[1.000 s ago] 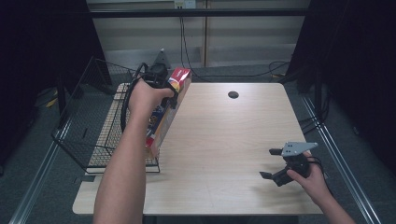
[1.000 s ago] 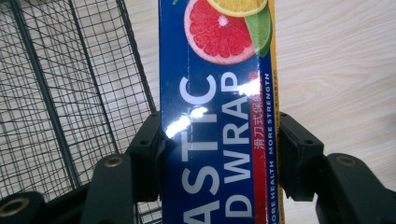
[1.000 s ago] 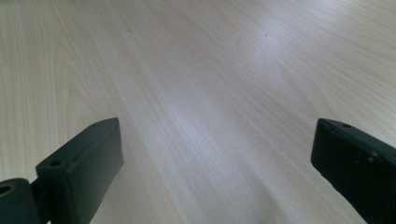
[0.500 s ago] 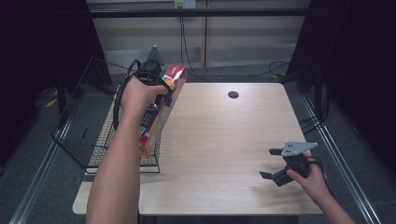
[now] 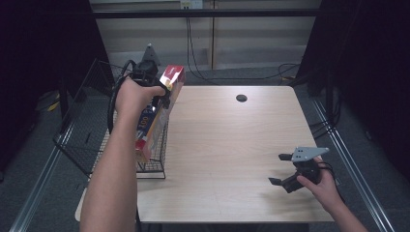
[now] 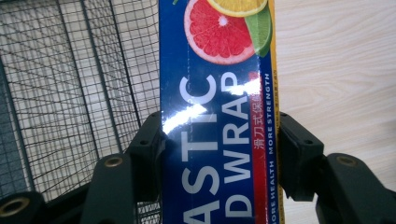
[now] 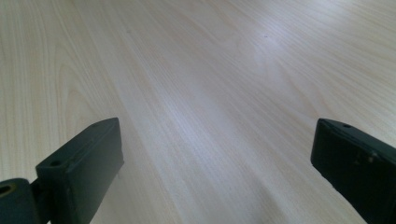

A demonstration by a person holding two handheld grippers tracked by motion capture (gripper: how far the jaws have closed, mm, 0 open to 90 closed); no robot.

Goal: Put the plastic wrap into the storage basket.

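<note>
Nearest the person, at the counter's (image 5: 227,145) right front, the right hand-held gripper (image 5: 285,169) sits low over the wood in the person's right hand (image 5: 323,186), a grey three-cornered plate on top of it. Its jaws stand wide apart with nothing between them; the right gripper view looks along them at bare pale wood grain.

Farther off and to the left, the person's left forearm (image 5: 113,179) reaches up from the bottom edge of the high view to the left hand-held gripper (image 6: 219,154), held in the left hand (image 5: 133,94) above the counter's left edge. This hand-held gripper is clamped on a long box of plastic wrap (image 5: 158,113): in the left gripper view the two black jaws press against the box's (image 6: 217,140) two long sides, over the blue face with its white lettering and the printed citrus slices. The box hangs tilted in the air, red top end up and away from the person, lower end toward them, right over the near right wall of a black wire basket (image 5: 92,140). The basket stands at the counter's left edge, and its mesh (image 6: 79,93) shows beside and below the box.

Beyond, near the counter's far edge, lies a small dark round spot (image 5: 241,98), and cables run across the floor behind it.
</note>
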